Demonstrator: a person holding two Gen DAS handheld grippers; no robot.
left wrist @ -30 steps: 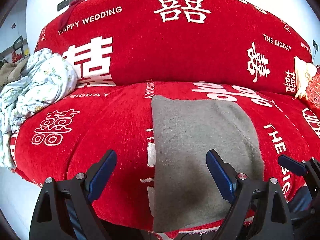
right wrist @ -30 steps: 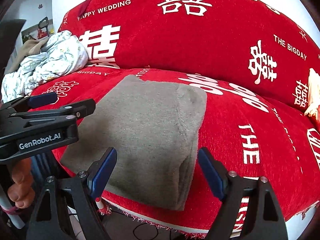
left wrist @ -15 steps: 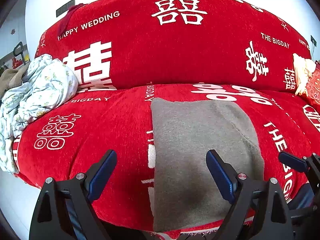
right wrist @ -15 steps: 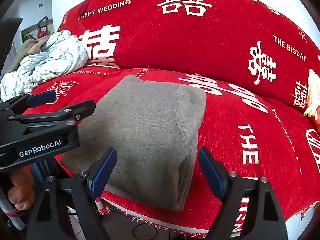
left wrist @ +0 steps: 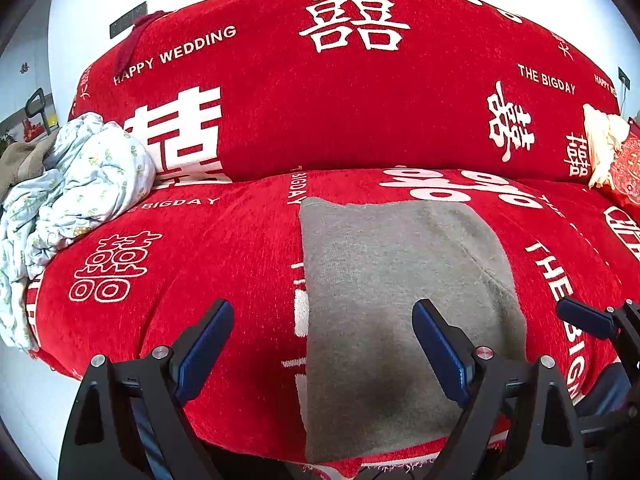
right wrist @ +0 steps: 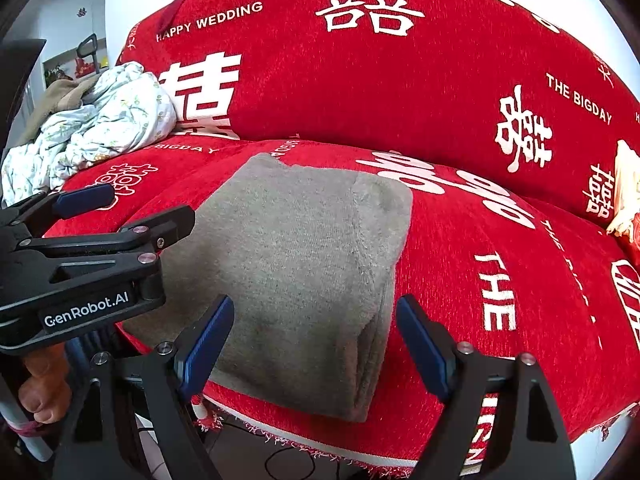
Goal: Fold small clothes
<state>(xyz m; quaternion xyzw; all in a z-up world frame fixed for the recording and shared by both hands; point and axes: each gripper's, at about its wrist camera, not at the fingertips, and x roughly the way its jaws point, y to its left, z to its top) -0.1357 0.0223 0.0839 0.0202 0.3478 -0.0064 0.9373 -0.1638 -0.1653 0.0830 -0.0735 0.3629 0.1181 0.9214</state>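
Garment: a grey knitted cloth (right wrist: 304,280), folded into a layered rectangle, is seen lying flat at the front of the red wedding-print sofa seat (right wrist: 520,280); stacked edges show at its right side.
Left gripper (left wrist: 322,354): jaws held wide apart, nothing between the pads, above the cloth's left edge.
Right gripper (right wrist: 312,350): jaws likewise spread, empty, over the near right corner.
Progress: this piece is judged folded, or nearly so.
Remaining: a crumpled pale floral bundle (right wrist: 108,120) at the seat's left end is left unfolded.
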